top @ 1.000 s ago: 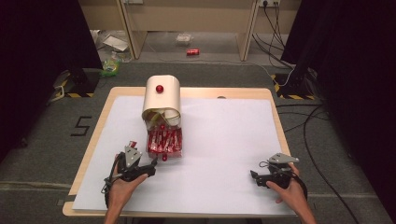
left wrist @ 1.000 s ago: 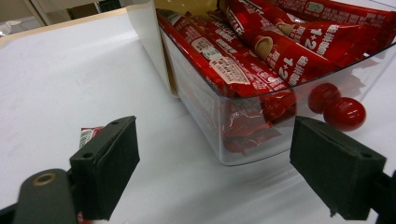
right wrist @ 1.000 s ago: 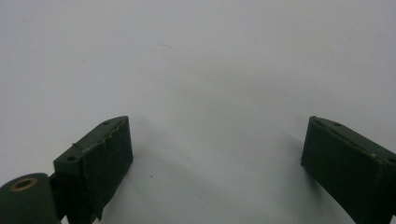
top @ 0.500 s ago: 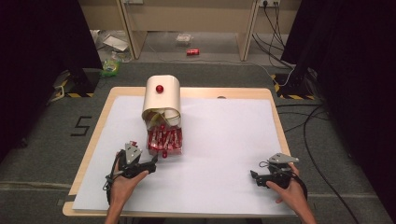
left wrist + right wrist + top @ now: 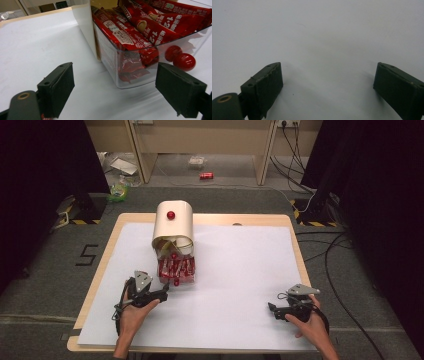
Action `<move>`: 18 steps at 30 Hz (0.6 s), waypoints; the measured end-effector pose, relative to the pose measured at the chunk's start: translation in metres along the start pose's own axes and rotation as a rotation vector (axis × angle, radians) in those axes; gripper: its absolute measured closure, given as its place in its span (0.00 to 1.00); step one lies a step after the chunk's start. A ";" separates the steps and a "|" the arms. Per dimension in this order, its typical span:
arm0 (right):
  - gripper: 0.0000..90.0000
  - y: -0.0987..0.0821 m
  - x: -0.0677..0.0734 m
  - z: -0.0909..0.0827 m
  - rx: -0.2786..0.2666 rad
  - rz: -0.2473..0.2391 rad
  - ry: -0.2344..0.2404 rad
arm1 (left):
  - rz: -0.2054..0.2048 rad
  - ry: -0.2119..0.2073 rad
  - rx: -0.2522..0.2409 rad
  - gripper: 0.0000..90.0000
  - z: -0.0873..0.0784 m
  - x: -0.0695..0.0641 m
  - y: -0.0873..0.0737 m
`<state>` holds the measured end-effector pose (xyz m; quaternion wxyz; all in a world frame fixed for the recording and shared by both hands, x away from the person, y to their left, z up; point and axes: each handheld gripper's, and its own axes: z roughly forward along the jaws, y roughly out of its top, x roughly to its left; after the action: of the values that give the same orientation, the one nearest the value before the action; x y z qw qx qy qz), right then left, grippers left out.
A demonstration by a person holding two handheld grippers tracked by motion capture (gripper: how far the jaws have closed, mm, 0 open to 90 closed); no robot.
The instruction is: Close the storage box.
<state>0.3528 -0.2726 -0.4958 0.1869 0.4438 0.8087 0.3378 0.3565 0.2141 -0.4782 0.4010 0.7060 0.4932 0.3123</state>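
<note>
- Left gripper (image 5: 163,292): jaws wide apart, empty, low over the sheet, aimed at the near corner of the clear tray (image 5: 130,75)
- Tray: pulled out from the cream box (image 5: 173,224), packed with red sachets (image 5: 150,27); red knob (image 5: 181,60) at its front, just beside the jaws
- Right gripper (image 5: 272,308): jaws wide, empty, resting well apart on the white sheet (image 5: 240,270)
- Progress: judged early; no sachet gripped or taken out yet, the pick remains

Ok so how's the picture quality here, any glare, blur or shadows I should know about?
High view: evenly lit, slightly soft; dark curtains at both sides. Left gripper view: clear tray gives faint reflections, red wrappers sharp, near jaws softer. Right gripper view: plain white table sheet, soft jaw shadows, little detail.
</note>
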 end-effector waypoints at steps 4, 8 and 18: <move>0.10 0.000 0.000 0.000 0.000 0.000 0.000 | 0.000 0.002 0.001 0.17 0.003 0.002 0.002; 0.10 0.000 0.000 0.000 0.001 0.001 0.001 | -0.002 0.000 -0.001 0.17 0.006 0.003 0.003; 0.10 0.000 0.000 0.000 0.001 0.001 0.001 | 0.002 0.005 -0.010 0.17 0.013 0.006 0.009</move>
<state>0.3528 -0.2725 -0.4957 0.1862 0.4439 0.8088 0.3377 0.3734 0.2150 -0.4767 0.4029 0.7036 0.4922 0.3168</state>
